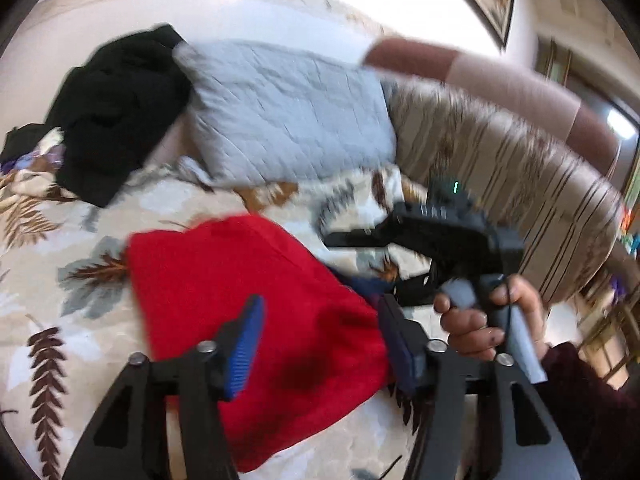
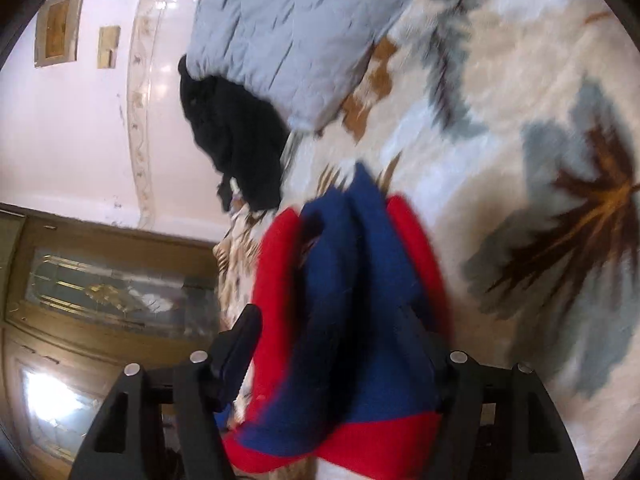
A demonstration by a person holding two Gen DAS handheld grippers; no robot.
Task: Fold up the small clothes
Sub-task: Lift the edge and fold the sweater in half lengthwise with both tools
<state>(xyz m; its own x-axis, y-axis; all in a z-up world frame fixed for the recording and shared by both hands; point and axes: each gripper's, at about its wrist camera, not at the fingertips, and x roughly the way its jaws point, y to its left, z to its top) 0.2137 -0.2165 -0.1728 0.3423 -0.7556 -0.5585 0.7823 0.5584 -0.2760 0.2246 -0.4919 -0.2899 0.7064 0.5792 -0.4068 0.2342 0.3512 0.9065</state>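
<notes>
Your left claw (image 1: 320, 344) is wide apart, and the red garment (image 1: 248, 320) lies under the gap. Left of it the leaf blanket (image 1: 60, 240) is bare, so you can pass there. Ahead, the grey pillow (image 1: 288, 112) and black clothes pile (image 1: 116, 112) block the way. To its right, your right hand (image 1: 492, 320) and the striped couch back (image 1: 520, 184) crowd in.

Leaf-print bedspread (image 2: 500, 80) under a grey pillow (image 1: 288, 108), striped headboard (image 1: 500, 168), white wall (image 2: 72, 128), perhaps a glazed wooden door (image 2: 100, 280)
</notes>
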